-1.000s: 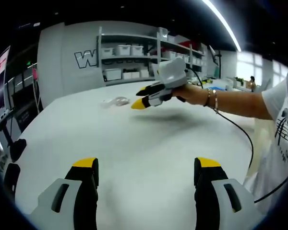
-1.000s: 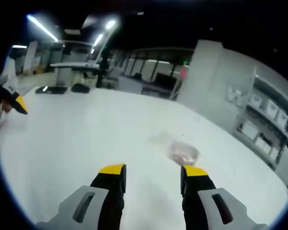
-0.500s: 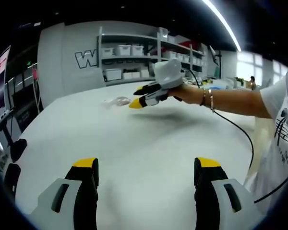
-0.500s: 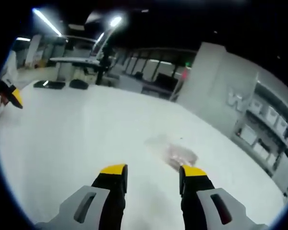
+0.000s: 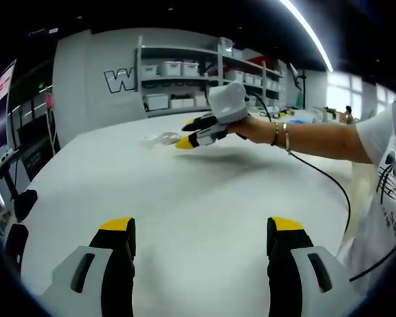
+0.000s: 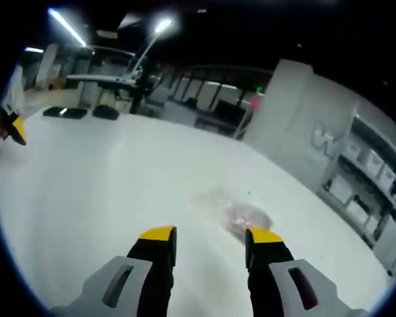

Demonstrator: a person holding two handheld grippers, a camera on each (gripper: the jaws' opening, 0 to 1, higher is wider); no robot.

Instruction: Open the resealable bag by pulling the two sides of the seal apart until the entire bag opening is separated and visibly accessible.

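Your right hand-held gripper hangs wide just before the bag, placed to pinch its seal. Your left hand-held gripper waits wide and empty over the desk.

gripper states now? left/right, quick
Left gripper: open, empty, above the table.
Right gripper: open, empty, fingers just short of the resealable bag.
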